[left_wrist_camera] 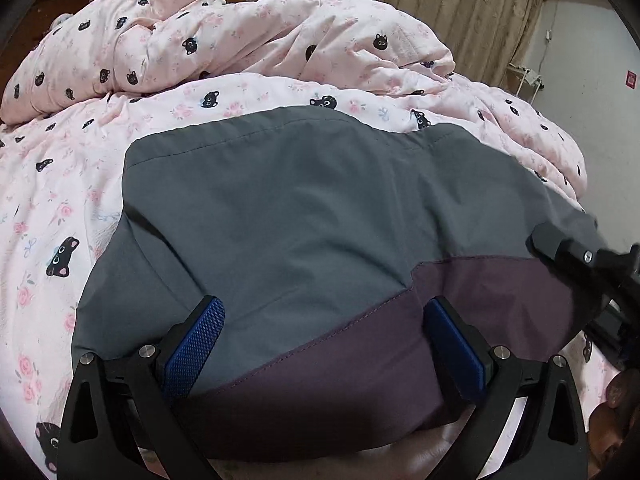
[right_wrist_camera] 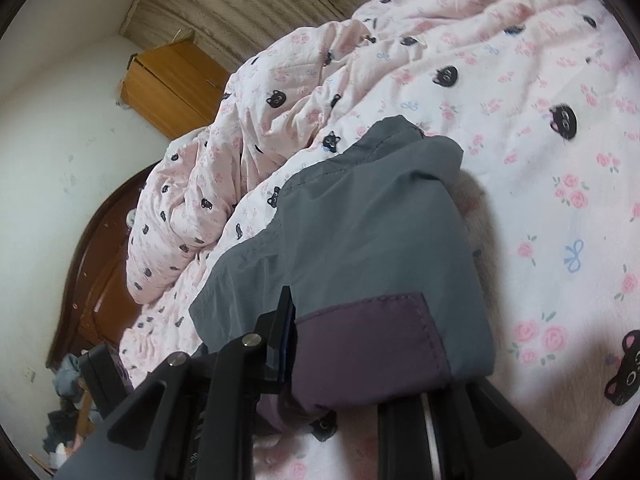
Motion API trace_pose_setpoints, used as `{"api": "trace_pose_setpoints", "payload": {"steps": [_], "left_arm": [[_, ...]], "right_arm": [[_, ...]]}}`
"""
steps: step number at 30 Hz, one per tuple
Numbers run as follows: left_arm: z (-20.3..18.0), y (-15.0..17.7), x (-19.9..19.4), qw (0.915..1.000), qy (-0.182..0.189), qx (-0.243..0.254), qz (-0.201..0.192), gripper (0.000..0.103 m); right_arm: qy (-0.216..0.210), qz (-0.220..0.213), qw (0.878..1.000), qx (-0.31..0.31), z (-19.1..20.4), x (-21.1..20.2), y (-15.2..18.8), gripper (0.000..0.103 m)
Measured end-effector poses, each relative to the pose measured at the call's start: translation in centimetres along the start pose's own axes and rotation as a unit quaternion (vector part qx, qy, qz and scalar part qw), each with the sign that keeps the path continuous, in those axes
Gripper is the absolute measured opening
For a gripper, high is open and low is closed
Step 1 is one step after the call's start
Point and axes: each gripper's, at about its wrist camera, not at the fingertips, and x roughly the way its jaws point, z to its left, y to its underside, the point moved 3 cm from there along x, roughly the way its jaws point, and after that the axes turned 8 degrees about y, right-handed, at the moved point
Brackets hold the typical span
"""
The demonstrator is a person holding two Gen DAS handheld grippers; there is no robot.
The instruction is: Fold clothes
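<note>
A grey garment (left_wrist_camera: pixel 304 216) with a purple panel (left_wrist_camera: pixel 360 352) lies folded on the pink cat-print bed cover. My left gripper (left_wrist_camera: pixel 324 340) is open, its blue-padded fingers (left_wrist_camera: pixel 196 344) spread just over the garment's near purple edge. My right gripper shows at the right edge of the left wrist view (left_wrist_camera: pixel 560 246), at the garment's right side. In the right wrist view the garment (right_wrist_camera: pixel 372 232) drapes over the right gripper (right_wrist_camera: pixel 360 344); one finger (right_wrist_camera: pixel 282 332) stands left of the purple panel (right_wrist_camera: pixel 368 352), the other is hidden under the cloth.
A bunched pink cat-print quilt (left_wrist_camera: pixel 240 40) lies behind the garment. The bed cover (right_wrist_camera: pixel 560 200) spreads to the right. A dark wooden headboard (right_wrist_camera: pixel 100 264), a wooden cabinet (right_wrist_camera: pixel 172 84), beige curtains (left_wrist_camera: pixel 440 12) and clutter on the floor (right_wrist_camera: pixel 68 408) surround the bed.
</note>
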Motion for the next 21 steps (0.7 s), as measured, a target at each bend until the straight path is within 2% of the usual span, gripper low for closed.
{"api": "trace_pose_setpoints", "payload": {"steps": [4, 7, 9, 11, 13, 15, 17, 21], "left_arm": [[0.7, -1.0, -1.3, 0.9989, 0.033, -0.034, -0.001, 0.099], [2.1, -2.6, -3.8, 0.9945, 0.061, -0.070, -0.049, 0.099], [3.0, -3.6, -4.3, 0.9944, 0.049, -0.063, -0.069, 0.099], [3.7, -4.0, -2.7, 0.9966, 0.048, -0.055, -0.040, 0.099], [4.3, -3.0, -0.1, 0.9974, 0.048, -0.052, 0.011, 0.102], [4.0, -2.8, 0.1, 0.9980, 0.042, -0.045, 0.010, 0.102], [3.7, -2.6, 0.3, 0.9986, 0.035, -0.038, 0.008, 0.102], [4.9, -2.8, -0.3, 0.9951, 0.068, -0.072, 0.002, 0.102]], "right_arm": [[0.033, -0.016, 0.996, -0.077, 2.8, -0.9, -0.4, 0.019], [0.051, -0.027, 0.992, -0.112, 4.2, -1.6, -0.7, 0.017], [0.064, -0.032, 0.988, -0.135, 5.0, -1.8, -0.6, 0.017], [0.078, -0.037, 0.984, -0.158, 5.8, -1.9, -0.4, 0.017], [0.085, -0.038, 0.981, -0.169, 6.4, -1.9, -0.1, 0.017], [0.095, -0.033, 0.979, -0.179, 7.0, -1.6, 0.3, 0.016], [0.114, -0.039, 0.971, -0.208, 8.1, -1.4, 0.8, 0.016], [0.140, -0.054, 0.951, -0.271, 10.3, -1.5, 1.6, 0.016]]}}
